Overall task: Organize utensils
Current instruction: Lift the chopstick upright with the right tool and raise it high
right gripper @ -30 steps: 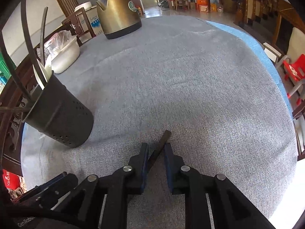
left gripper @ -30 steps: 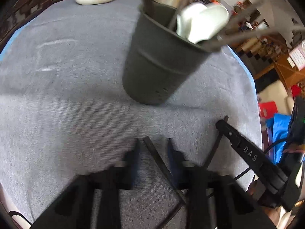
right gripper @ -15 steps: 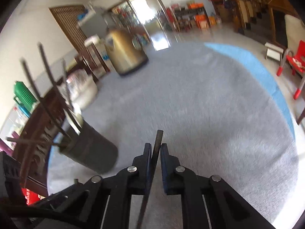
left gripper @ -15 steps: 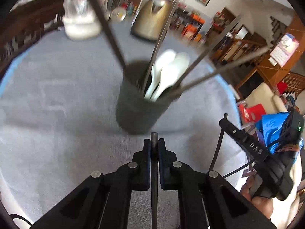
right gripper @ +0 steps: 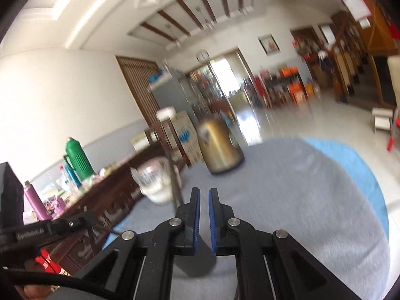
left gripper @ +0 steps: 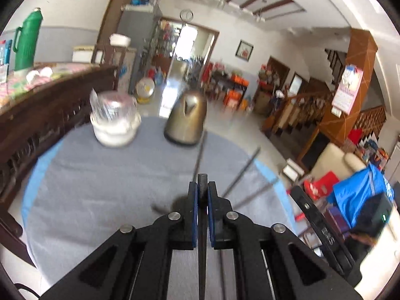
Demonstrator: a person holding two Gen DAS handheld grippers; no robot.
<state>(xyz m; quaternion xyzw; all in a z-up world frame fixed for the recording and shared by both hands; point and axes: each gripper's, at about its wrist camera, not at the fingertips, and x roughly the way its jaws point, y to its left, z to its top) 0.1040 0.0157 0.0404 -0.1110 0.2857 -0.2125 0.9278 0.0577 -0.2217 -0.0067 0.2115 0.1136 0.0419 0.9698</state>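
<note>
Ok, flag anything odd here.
The right gripper is shut with nothing visible between its pads, while the left gripper clamps a thin dark chopstick. Otherwise nothing stands out.

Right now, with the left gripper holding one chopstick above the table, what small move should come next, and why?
Probably tilt the left gripper downward, toward the dark holder. Its jaws are shut on a chopstick, and the holder, with other chopsticks leaning out, sits low in this view, mostly hidden behind the fingers.

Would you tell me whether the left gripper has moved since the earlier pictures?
Yes. The left gripper has risen and tilted up: the kettle, formerly at the top edge, now sits mid-frame.
</note>
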